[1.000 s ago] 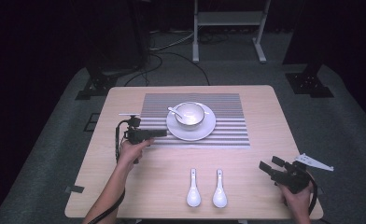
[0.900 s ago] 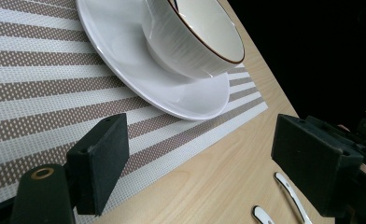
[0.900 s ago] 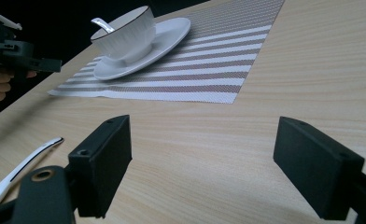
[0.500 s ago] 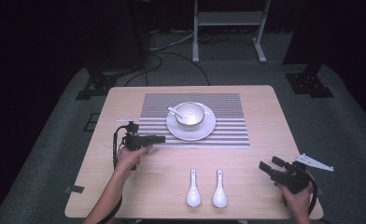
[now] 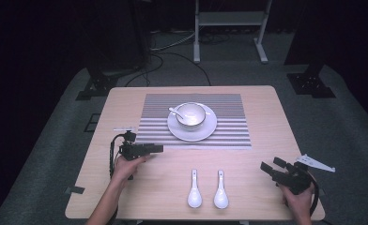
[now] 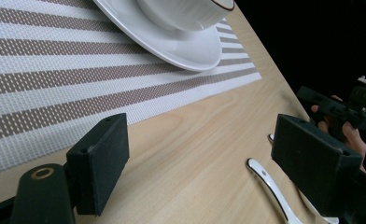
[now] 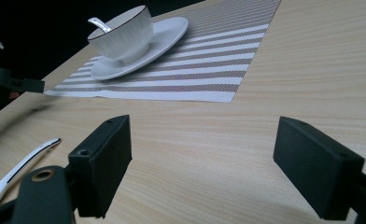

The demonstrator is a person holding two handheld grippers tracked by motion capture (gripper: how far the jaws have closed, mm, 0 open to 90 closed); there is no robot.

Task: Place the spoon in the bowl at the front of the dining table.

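1. The left gripper (image 5: 159,148) hovers over bare tabletop just short of the striped placemat (image 5: 149,126), jaws spread wide with nothing between them. The right gripper (image 5: 272,165) rests near the table's right front corner, jaws equally wide and empty.
2. Nearest the left gripper are two white ceramic soup spoons (image 5: 195,190) (image 5: 220,190), lying side by side near the front edge, bowls toward the person, handles pointing at the placemat. In the left gripper view one handle (image 6: 270,186) shows beside the far jaw.
3. I judge the spoons light but stiff, glazed and slippery, and liable to chip if dropped. The slim handle, taken across its width near the middle, looks the safest hold; the rounded bowl would likely squirt out of flat pads.
4. The spoons lie close together, though apparently not touching, so a jaw must slip between them without nudging the neighbour.
5. Farther off, a white cup (image 5: 190,115) sits on a saucer (image 5: 208,131) on the placemat, a third spoon (image 5: 175,111) resting in it. Wooden table (image 5: 266,108) otherwise leaves an open approach.
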